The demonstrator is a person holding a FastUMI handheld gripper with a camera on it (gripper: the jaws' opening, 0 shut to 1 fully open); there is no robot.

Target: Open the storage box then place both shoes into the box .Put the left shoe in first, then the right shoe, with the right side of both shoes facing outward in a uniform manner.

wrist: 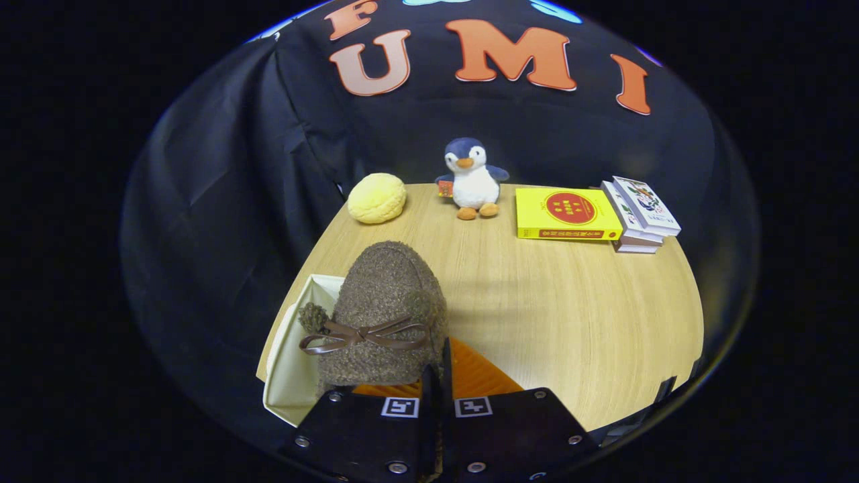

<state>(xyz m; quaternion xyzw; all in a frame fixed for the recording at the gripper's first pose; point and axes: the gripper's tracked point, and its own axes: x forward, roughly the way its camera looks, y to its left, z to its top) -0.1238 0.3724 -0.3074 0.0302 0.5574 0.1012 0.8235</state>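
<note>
Brown fleece shoe (386, 308) with a thin brown bow across its top, toe pointing away from the camera, carried just ahead of the gripper (439, 376). The fingers are drawn close together with almost no gap, and they seem to pinch the shoe's rim at its right rear edge; an orange lining or insole (480, 376) shows beside them. The shoe hangs partly over the pale storage box (295, 362), which sits at the near left corner of the wooden table (570, 315) with its inside wall exposed, so the box appears already opened. A small tuft of the same fleece (310, 316) shows at the shoe's left side over the box; whether this belongs to a second shoe inside cannot be told. Which shoe is being carried, left or right, also cannot be judged with confidence. By this reading the opening step is done and one shoe is about to go in; its setting-down and release remain. Beyond, well apart: a yellow bun-shaped toy (376, 198), a plush penguin (471, 178), a yellow book (567, 213) and a small stack of books (641, 215) touching it.
</note>
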